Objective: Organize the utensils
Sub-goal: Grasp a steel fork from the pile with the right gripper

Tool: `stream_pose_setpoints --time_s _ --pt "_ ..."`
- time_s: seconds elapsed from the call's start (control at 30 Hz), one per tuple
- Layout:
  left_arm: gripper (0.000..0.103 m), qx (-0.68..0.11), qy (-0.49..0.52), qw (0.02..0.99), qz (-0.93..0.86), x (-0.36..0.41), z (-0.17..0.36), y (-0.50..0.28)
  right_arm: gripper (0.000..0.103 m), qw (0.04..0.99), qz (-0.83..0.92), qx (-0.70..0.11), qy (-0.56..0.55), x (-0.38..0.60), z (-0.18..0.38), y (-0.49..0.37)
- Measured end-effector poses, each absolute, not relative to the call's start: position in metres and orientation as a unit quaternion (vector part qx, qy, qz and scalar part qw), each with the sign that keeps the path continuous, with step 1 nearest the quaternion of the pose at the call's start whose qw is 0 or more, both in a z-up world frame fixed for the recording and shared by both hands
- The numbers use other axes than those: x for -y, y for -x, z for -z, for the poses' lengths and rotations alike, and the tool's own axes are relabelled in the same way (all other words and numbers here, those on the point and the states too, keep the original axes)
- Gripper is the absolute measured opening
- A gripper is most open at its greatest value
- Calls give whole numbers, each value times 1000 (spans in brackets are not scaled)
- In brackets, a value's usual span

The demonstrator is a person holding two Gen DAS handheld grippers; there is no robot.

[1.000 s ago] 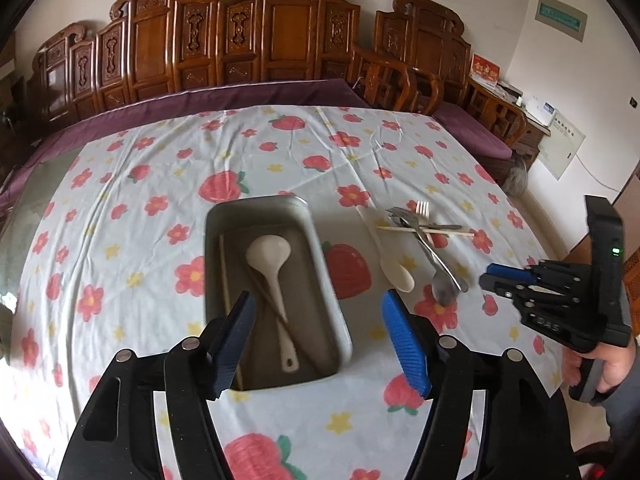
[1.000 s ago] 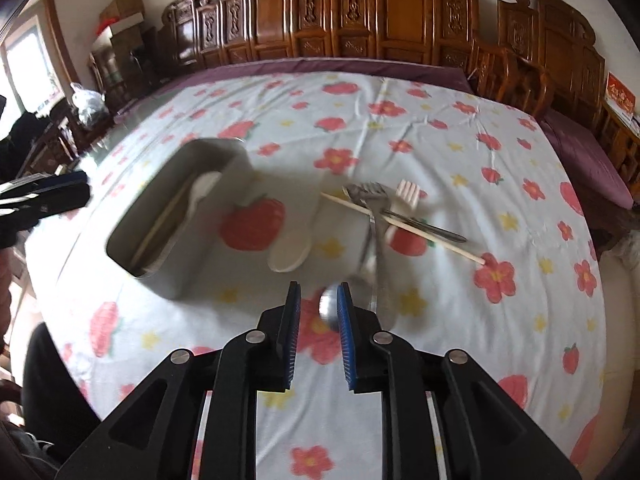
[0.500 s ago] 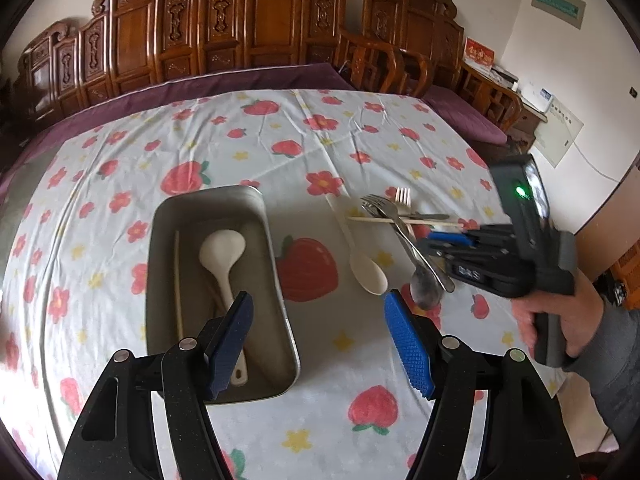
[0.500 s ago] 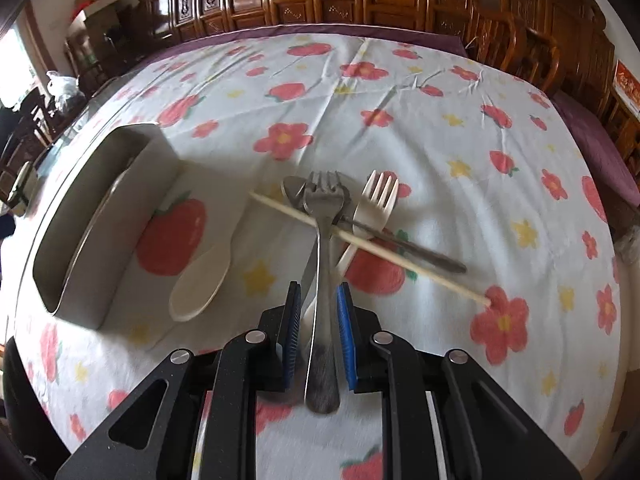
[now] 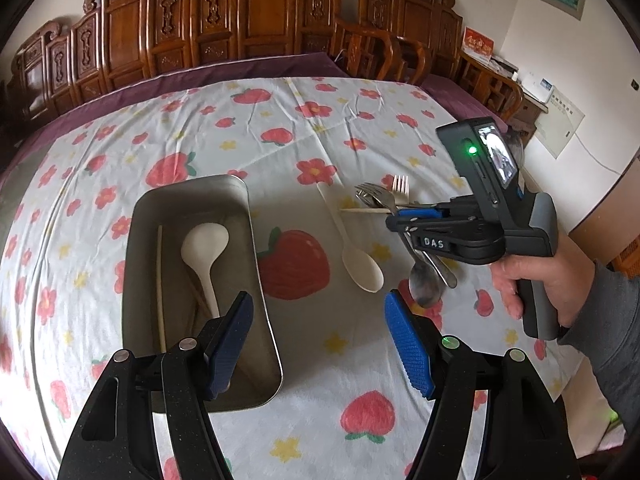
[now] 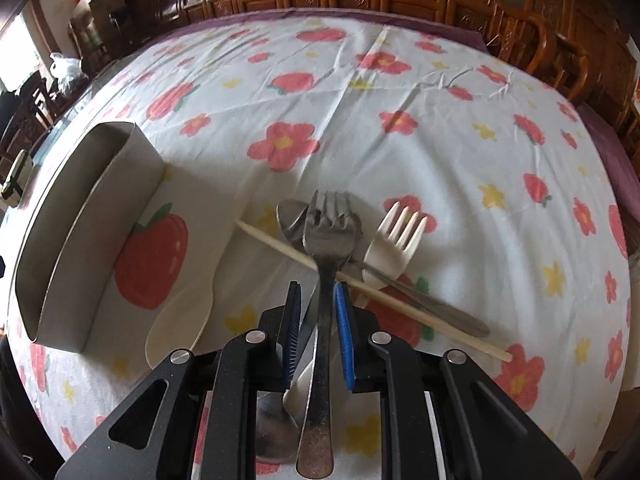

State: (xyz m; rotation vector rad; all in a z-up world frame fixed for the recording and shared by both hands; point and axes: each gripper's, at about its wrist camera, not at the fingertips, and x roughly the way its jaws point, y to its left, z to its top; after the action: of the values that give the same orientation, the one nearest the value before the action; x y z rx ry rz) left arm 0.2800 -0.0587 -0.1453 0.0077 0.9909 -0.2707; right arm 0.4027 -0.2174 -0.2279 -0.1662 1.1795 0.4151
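A pile of utensils lies on the strawberry cloth: a metal fork (image 6: 328,232) on top, a cream plastic fork (image 6: 400,232), a single chopstick (image 6: 420,316) and a metal spoon (image 5: 424,284). My right gripper (image 6: 318,286) points down over the pile. Its jaws are closing with the metal fork's handle between them; a gap still shows at the left pad. A cream plastic spoon (image 5: 356,256) lies alone beside the pile. The metal tray (image 5: 256,248) holds a white ladle spoon (image 5: 204,240) and a chopstick (image 5: 160,280). My left gripper (image 5: 319,304) hangs open and holds nothing, over the tray's near right corner.
Carved wooden chairs (image 5: 256,20) ring the table's far side. A person's hand and grey sleeve (image 5: 560,280) hold the right gripper at the table's right edge. Bare cloth stretches behind the tray and the pile.
The right gripper has come down and forward onto the pile, so the metal fork's handle now sits between its jaws. The left gripper has drifted slightly lower and to the right.
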Motion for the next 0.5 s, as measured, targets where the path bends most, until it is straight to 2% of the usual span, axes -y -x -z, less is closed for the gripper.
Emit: stream_pose_setpoints --time_s 0.23,0.5 --pt "65 -479 -3 868 131 66 152 -287 9 813 -190 -547 63 223 223 -396" --pt "65 -487 -4 863 134 82 164 -298 9 821 -205 -532 36 232 208 -383"
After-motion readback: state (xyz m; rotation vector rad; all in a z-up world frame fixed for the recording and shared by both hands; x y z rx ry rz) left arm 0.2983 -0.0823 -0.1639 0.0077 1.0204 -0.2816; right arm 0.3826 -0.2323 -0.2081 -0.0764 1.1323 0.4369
